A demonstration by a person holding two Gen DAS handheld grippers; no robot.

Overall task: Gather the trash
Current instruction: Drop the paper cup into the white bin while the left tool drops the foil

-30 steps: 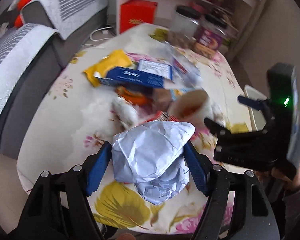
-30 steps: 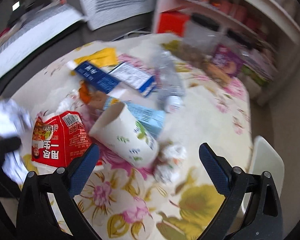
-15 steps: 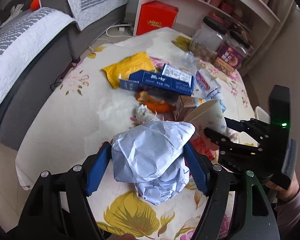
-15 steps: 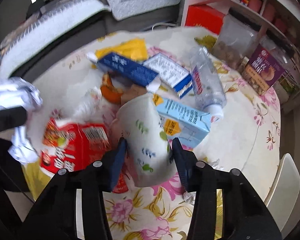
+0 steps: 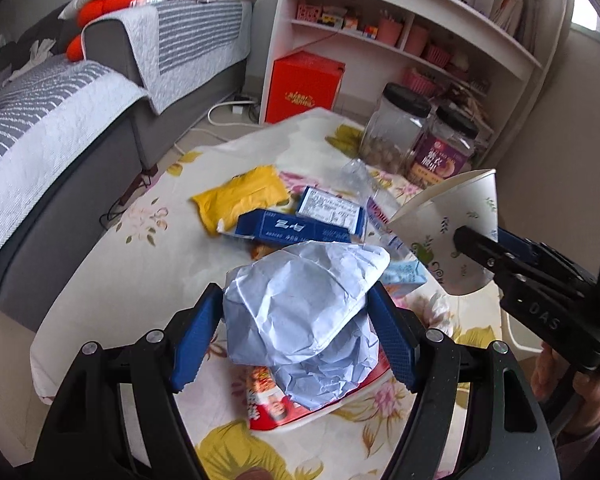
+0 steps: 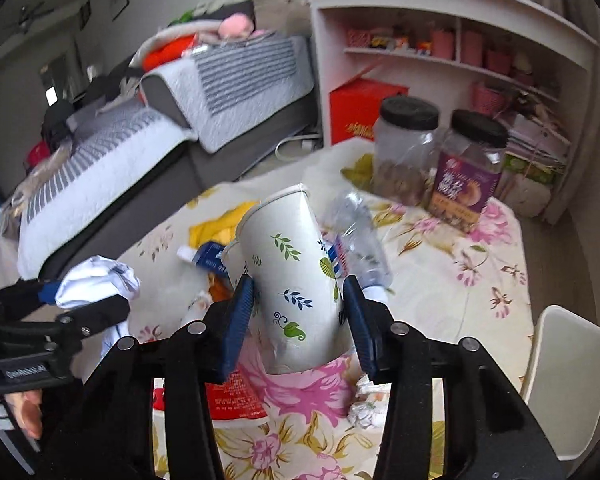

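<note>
the left gripper [image 5: 296, 332] is clamping a crumpled sheet of paper [image 5: 304, 312] between its blue ribbed pads, holding it up over the near edge of the table [image 5: 140, 264]. the paper is pale, thin and creased all over, bulging out above and below the pads, so it is probably giving under the squeeze rather than resisting it. the right gripper [image 6: 300, 312] is closed on a paper cup [image 6: 296, 276], pinching it low on the wall near the base. the cup is white with printed leaves, tapered, tilted with its mouth pointing away, and its rim is pressed out of round, a sign of how soft the wall is. gripping near the stiffer base is likely keeping it from collapsing further.

both pieces appear to be raised clear of the cloth, seemingly so they can be carried off together; no bin is showing in either view.

more litter is lying on the flowered tablecloth: a blue carton [image 5: 292, 230], a yellow wrapper [image 5: 242, 196], a clear squashed plastic bottle [image 6: 358, 236], a glossy red packet [image 5: 284, 404] under the held paper, and a small light-blue box [image 5: 404, 274]. two lidded jars [image 6: 436, 160] are standing at the far end, upright and stocked, likely not rubbish.
</note>
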